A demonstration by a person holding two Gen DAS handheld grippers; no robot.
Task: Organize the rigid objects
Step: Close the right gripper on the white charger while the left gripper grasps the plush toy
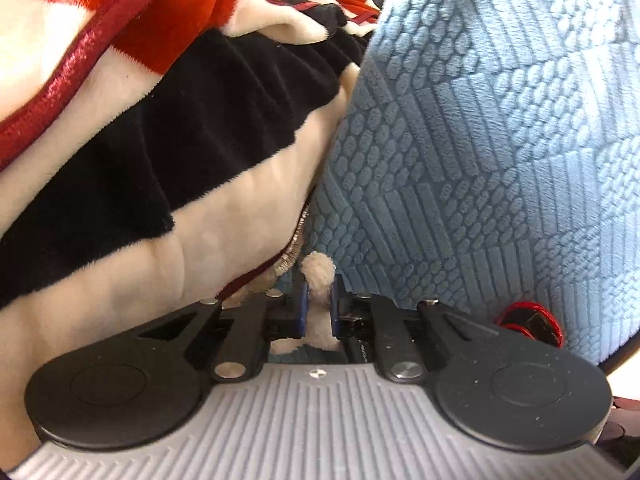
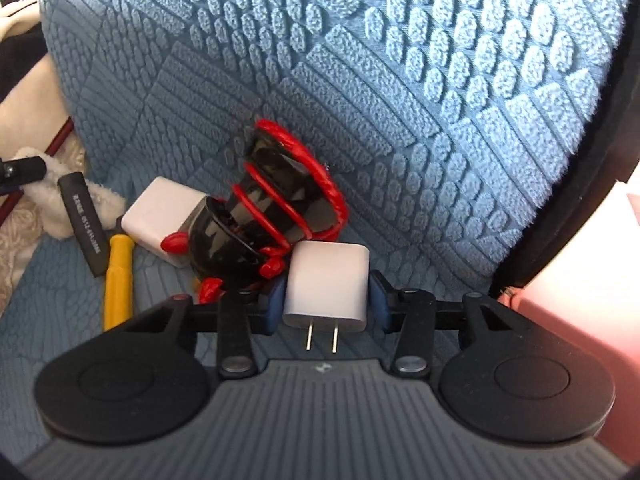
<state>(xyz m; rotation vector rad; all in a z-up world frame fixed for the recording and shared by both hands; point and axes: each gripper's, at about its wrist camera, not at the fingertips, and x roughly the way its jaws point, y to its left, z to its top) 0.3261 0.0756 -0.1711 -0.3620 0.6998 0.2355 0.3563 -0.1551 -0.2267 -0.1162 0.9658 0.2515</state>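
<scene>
- right gripper point(image 2: 327, 300) clamps the white charger point(image 2: 326, 280), prongs toward six o'clock, ready to lift away.
- left gripper point(image 1: 319, 312) pinches a cream fleece tuft point(image 1: 319, 276), clearing fabric.

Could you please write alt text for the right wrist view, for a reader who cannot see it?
The right gripper has its jaws closed on a white plug adapter, prongs pointing toward the camera, above a blue textured cushion. Just behind lie a black and red funnel-shaped object, a second white adapter and a yellow handle.

Left gripper point(image 1: 319, 308) and right gripper point(image 2: 327, 294): black linkage arms, round black discs, blue pads, ribbed grey housing, silver pivot screws
</scene>
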